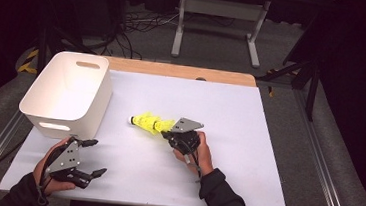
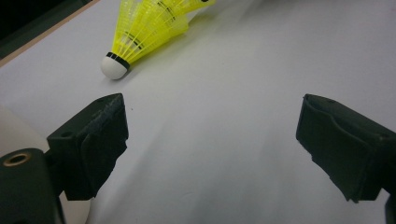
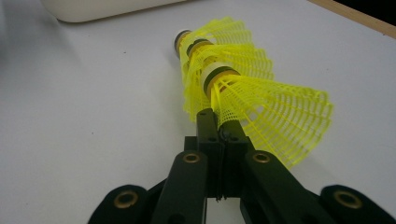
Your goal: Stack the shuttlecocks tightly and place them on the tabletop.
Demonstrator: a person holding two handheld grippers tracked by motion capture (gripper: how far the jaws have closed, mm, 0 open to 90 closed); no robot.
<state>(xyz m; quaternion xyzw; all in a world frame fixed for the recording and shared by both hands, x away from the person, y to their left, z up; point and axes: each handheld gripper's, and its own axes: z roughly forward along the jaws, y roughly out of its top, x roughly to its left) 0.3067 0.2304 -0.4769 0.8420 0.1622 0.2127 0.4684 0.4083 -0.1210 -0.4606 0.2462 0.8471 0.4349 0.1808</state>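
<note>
A stack of nested yellow shuttlecocks [image 1: 148,122] lies at the middle of the white table sheet [image 1: 228,137], its white cork tip [image 2: 114,67] pointing left toward the bin and seemingly resting on the sheet. My right gripper [image 1: 166,133] comes in from the stack's right and is shut on the mesh skirt of the rearmost shuttlecock [image 3: 275,112], the jaws of the right gripper [image 3: 217,125] pressed together on its edge. My left gripper [image 1: 96,157] stands open near the front left of the table with nothing between its jaws. In its own view the left gripper [image 2: 210,140] faces the stack from a short way off.
A white plastic bin [image 1: 36,95] with handle slots stands at the table's left, just behind my left hand; its wall shows as the bin [image 3: 102,9] beyond the stack. A wooden strip [image 1: 183,72] runs along the table's far edge. Cables and a metal stand lie on the floor beyond.
</note>
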